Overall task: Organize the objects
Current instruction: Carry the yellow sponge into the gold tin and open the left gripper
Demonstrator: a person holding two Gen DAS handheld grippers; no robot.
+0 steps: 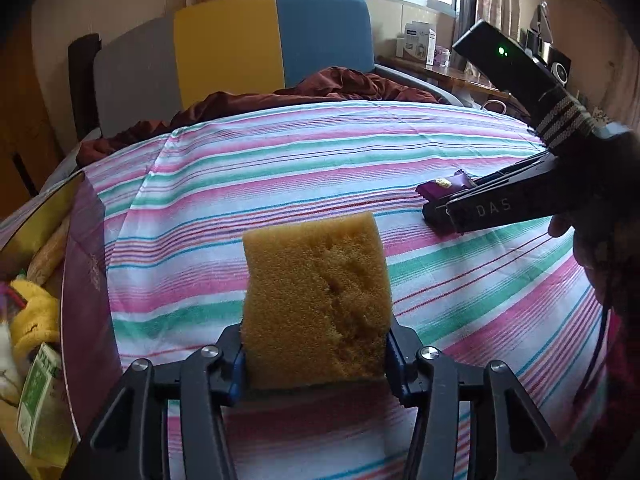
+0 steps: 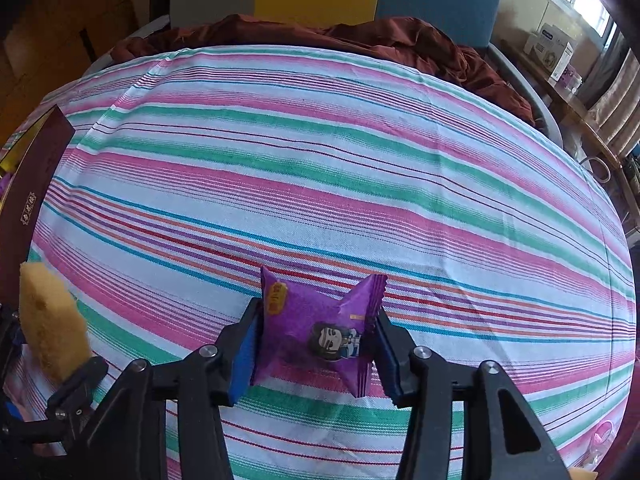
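My left gripper [image 1: 316,332] is shut on a yellow sponge [image 1: 316,280], which stands upright between its blue pads above the striped sheet [image 1: 280,160]. In the right wrist view that sponge [image 2: 52,328] shows at the far left edge. A purple snack packet [image 2: 316,328] with a cartoon figure lies on the sheet, and my right gripper [image 2: 320,320] is shut on it, a pad pressing each side so that its crimped corners flare up. From the left wrist view, the right gripper [image 1: 436,216] reaches in from the right over the packet [image 1: 444,186].
A maroon box [image 1: 86,280] stands open at the left edge of the bed, holding a yellow plush [image 1: 32,316] and a green carton [image 1: 38,396]. A brown blanket [image 1: 320,88] is bunched near the headboard. A side table with white boxes [image 1: 420,44] stands at the right.
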